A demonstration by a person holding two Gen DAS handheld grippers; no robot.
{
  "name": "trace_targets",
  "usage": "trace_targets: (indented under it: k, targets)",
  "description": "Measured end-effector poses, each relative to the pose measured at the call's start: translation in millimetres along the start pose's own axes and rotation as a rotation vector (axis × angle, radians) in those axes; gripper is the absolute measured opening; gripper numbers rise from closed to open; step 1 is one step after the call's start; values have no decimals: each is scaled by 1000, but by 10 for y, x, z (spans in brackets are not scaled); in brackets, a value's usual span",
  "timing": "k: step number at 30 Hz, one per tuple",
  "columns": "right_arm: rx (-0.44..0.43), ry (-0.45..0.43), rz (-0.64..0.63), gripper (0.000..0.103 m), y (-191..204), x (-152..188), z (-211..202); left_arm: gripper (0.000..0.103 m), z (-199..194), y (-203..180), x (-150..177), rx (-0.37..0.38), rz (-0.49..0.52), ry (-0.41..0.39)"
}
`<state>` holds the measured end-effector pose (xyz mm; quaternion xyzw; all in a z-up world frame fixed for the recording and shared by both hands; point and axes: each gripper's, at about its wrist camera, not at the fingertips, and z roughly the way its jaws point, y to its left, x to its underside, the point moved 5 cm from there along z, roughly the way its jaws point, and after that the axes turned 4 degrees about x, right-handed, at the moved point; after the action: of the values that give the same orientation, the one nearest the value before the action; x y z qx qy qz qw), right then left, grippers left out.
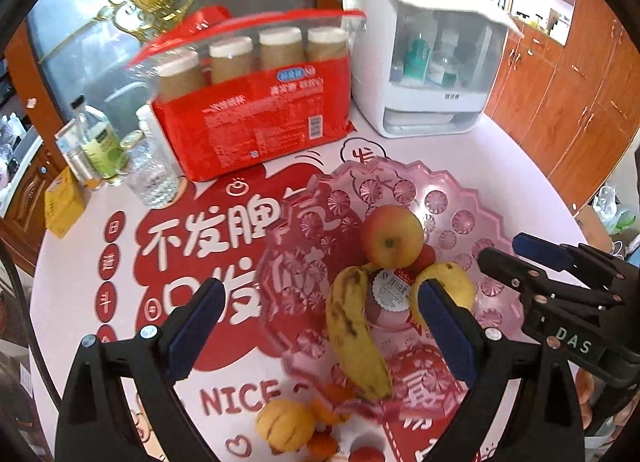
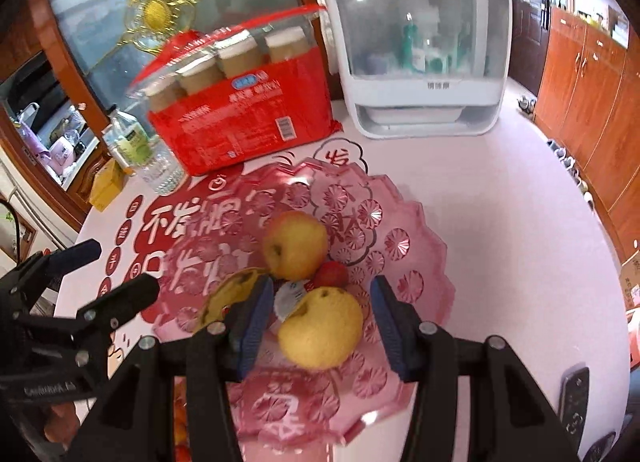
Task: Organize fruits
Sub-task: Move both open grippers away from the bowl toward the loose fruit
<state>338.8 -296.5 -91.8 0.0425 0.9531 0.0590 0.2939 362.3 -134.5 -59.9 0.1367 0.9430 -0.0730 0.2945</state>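
The left tongs (image 1: 320, 326) were held released above the near edge of the pink glass tray (image 1: 448, 198), with the banana (image 1: 354, 326) seen between the spread pads but not touched by them. The right tongs (image 2: 320, 326) were likewise held released, and the yellow pear (image 2: 322, 328) was framed between their blue pads, apart from both. The pear lay in the middle of the tray (image 2: 400, 246), beside a labelled packet (image 2: 291, 296). Behind it an apple (image 2: 295, 244) was set, with a small red fruit (image 2: 332, 275) just beside it. The banana (image 2: 230, 292) was seen to the left of the pear. The tray was placed on the bench (image 1: 500, 158), near its middle. Off the tray, at the near edge of the bench, a peeled citrus fruit (image 1: 286, 424) and orange peel (image 1: 334, 402) were left. Toward the far edge, a red package of cups (image 1: 248, 102) and a white appliance (image 1: 424, 62) were stood.
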Motion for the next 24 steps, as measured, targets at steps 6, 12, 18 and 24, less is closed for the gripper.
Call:
trace_targets:
  k: [6,12,18,24]
  targets:
    - [-3,-84,-40,51,155,130,-478,97,-458,130,113,-5,-33,-55]
    - [-35,-145,-66,51,337,338,-869,97,-858,234,310,8,-59,-99]
    - [-58,-189,-101,51,520,592,-1131,97,-1144,321,546,-21,-53,-140]
    - [-74,-212,-118,51,625,828,-1251,97,-1336,438,775,-54,-28,-181]
